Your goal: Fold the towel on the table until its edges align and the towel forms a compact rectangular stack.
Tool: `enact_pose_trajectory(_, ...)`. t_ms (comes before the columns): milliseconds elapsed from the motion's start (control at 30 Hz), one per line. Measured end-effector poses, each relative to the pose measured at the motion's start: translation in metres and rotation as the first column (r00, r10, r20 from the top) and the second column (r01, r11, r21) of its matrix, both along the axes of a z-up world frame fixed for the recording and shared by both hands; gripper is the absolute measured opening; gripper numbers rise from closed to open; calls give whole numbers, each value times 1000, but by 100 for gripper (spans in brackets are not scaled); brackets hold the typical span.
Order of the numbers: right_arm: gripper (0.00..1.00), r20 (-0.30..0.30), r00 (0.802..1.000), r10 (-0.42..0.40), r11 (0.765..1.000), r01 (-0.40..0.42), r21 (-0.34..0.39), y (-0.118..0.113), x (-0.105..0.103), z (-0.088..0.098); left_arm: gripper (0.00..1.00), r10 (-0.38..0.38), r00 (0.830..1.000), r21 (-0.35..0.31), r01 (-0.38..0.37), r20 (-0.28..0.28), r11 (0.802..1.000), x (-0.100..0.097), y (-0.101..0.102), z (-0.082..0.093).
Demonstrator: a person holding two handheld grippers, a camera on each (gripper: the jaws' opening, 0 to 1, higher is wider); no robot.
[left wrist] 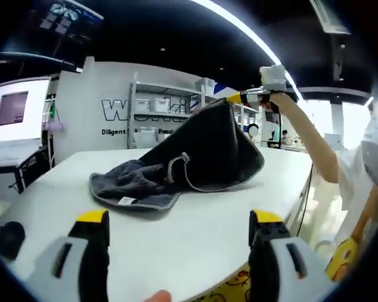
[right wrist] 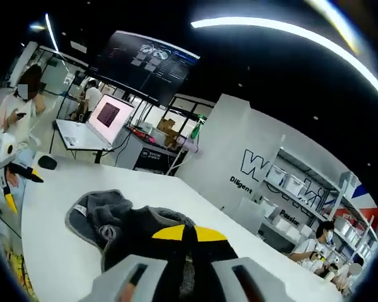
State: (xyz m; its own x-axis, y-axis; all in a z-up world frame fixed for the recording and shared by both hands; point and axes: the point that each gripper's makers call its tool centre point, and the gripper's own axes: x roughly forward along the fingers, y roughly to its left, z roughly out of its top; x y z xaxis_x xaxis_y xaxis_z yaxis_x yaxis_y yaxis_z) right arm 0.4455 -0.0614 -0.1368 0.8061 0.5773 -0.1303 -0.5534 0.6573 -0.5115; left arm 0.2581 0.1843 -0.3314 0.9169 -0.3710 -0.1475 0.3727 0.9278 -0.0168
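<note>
Since the towel [left wrist: 183, 167] was soft and floppy, we figured it would sag and bunch wherever it wasn't held, so corners and the stitched hem looked like the spots to grab. Starting at the left gripper [left wrist: 179, 233], its yellow-tipped jaws were spread wide with nothing between them, low over the white table [left wrist: 195, 245], and the towel lay ahead of it, well apart. It was dark grey with a lighter piped edge and a small white tag, crumpled on its near-left side and pulled up into a tent toward the right. Up there the right gripper [left wrist: 249, 96] had one edge lifted. In its own view the right gripper [right wrist: 189, 234] was pinching the dark cloth, which hung down from its jaws to the table below.
</note>
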Motion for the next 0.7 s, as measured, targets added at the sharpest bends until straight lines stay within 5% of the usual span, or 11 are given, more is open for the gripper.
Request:
enact_pose_trajectory(400, 3, -5, 1000, -27, 1000, 27, -16, -9, 9, -5, 96, -7, 1000, -3, 7, -7, 1000, 2, -3, -2)
enact_pose_trajectory(700, 3, -16, 993, -116, 993, 115, -41, -33, 39, -14, 96, -2, 1000, -4, 2, -16, 1000, 3, -2, -5)
